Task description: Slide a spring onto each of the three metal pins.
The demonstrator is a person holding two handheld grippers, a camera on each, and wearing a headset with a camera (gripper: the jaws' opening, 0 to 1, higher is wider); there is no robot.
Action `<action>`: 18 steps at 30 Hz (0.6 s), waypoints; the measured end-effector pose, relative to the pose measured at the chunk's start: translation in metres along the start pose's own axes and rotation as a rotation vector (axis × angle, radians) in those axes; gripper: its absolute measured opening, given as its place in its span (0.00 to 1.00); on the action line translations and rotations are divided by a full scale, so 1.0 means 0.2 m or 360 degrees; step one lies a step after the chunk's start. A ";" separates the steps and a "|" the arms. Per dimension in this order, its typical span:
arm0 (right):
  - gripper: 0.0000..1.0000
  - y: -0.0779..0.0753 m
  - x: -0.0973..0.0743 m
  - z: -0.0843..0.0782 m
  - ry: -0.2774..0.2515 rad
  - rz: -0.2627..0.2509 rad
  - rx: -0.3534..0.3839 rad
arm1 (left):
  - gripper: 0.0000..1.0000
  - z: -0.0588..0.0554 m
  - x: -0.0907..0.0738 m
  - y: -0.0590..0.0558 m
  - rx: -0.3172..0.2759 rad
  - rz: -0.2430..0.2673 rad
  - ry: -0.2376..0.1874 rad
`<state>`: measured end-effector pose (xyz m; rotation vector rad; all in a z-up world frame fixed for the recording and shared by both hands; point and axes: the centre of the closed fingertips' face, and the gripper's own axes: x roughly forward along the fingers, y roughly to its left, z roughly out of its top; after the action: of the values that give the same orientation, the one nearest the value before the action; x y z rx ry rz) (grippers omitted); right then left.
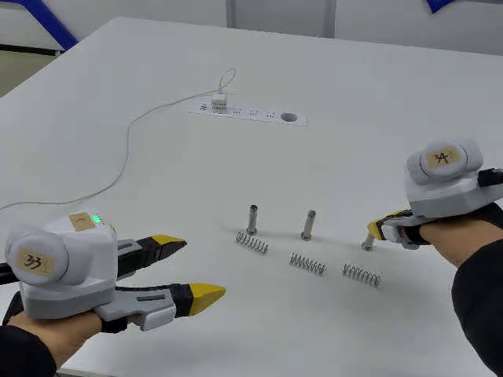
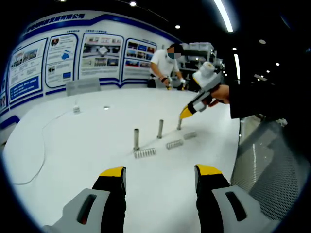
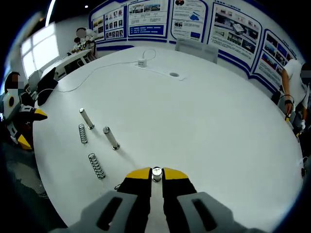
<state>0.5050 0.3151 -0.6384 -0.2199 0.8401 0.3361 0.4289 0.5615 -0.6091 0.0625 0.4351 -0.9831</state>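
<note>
Three metal pins stand upright on the white table: the left pin (image 1: pixel 252 219), the middle pin (image 1: pixel 308 224) and the right pin (image 1: pixel 367 244). A spring lies flat in front of each: left spring (image 1: pixel 252 243), middle spring (image 1: pixel 307 265), right spring (image 1: pixel 361 274). My right gripper (image 1: pixel 374 231) is shut on the right pin (image 3: pixel 156 174), whose head shows between the yellow tips. My left gripper (image 1: pixel 196 267) hovers at the near left, open and empty, well short of the left pin (image 2: pixel 136 139) and left spring (image 2: pixel 145 153).
A flush power socket panel (image 1: pixel 251 112) with a white plug (image 1: pixel 219 100) sits at the far middle, its cable (image 1: pixel 126 149) trailing left across the table. The table's near edge (image 1: pixel 259 369) is close. A person (image 2: pixel 165 65) stands beyond the far side.
</note>
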 end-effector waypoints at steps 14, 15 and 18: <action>0.12 0.02 0.01 0.00 -0.0026 0.0021 -0.0040 | 0.58 0.00 0.00 0.00 -0.0004 0.0002 0.0003; 0.13 0.02 0.01 0.00 -0.0030 0.0018 -0.0047 | 0.58 0.00 0.00 0.00 -0.0003 0.0002 0.0005; 0.14 0.02 0.00 0.01 -0.0043 0.0022 -0.0049 | 0.58 0.00 0.00 0.00 0.0000 0.0000 0.0006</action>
<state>0.5045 0.3187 -0.6377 -0.2381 0.8104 0.3645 0.4281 0.5613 -0.6094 0.0644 0.4385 -0.9834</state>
